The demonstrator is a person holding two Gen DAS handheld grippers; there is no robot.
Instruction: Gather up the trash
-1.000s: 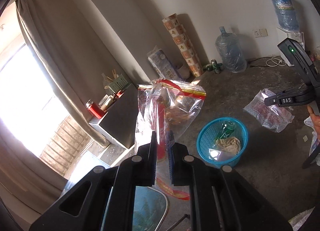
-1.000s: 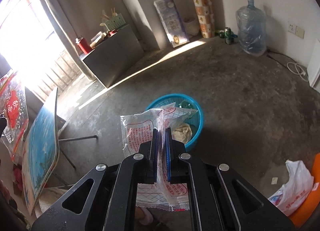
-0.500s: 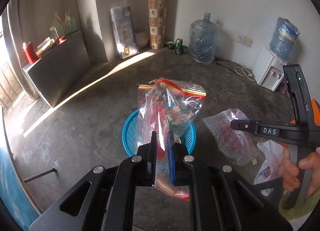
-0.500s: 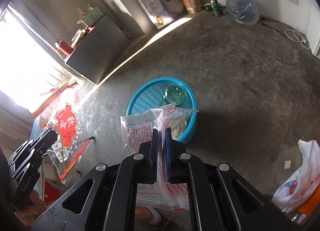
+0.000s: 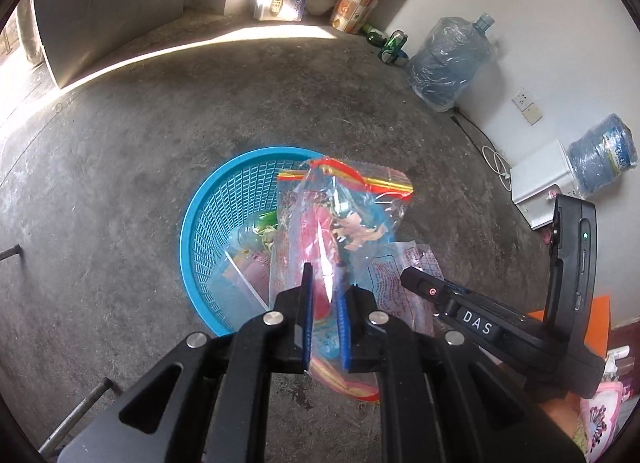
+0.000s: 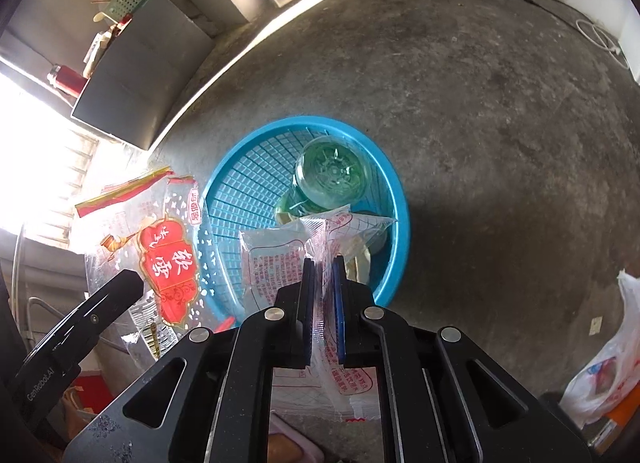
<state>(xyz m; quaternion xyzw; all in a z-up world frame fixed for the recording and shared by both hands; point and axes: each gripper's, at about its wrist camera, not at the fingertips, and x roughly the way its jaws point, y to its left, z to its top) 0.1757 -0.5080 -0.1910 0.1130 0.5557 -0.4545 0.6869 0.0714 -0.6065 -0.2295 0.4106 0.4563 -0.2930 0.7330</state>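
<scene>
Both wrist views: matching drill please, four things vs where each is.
Things:
1. clear bag with red label
2. white printed bag
3. green bottle
4. blue water jug

Places:
A. inside the blue basket
B. between the right gripper pads, jaws just opening
C. by the wall, on the floor
D. pinched in the left gripper, above the basket

Pairs: 1-D, 2-B, 3-A, 4-C

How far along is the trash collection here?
Done: a green bottle already lies in the blue basket. In hand: the left gripper holds a red-printed bag, the right gripper a white wrapper, its fingers just easing apart. Left: dropping both; a plastic bag on the floor.
</scene>
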